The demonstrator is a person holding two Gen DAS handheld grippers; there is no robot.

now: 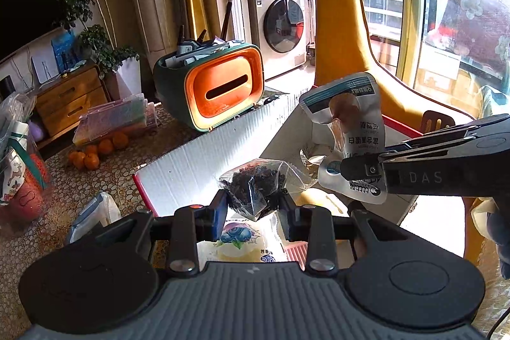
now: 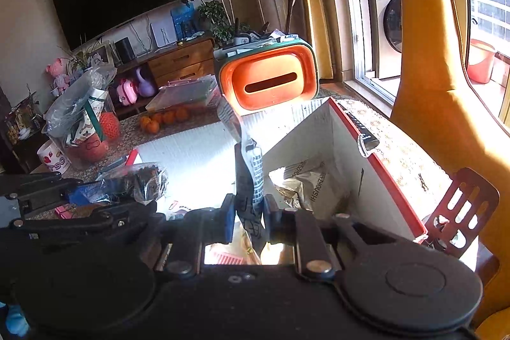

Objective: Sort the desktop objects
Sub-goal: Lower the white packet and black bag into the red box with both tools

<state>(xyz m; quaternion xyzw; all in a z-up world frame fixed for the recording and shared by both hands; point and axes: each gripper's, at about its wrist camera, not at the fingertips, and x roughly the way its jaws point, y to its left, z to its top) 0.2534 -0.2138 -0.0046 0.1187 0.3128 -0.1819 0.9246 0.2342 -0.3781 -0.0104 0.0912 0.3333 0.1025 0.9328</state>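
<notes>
Left wrist | left tongs (image 1: 253, 206) clamp dark bag (image 1: 255, 190) | right tongs (image 2: 248, 212) clamp pouch (image 2: 251, 180)

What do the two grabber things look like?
Both are black. The left gripper has blue finger pads, an orange dot, silver screws, round discs and a grey ribbed body. The right gripper looks the same; pale letters "DAS" mark its side in the left view.
</notes>
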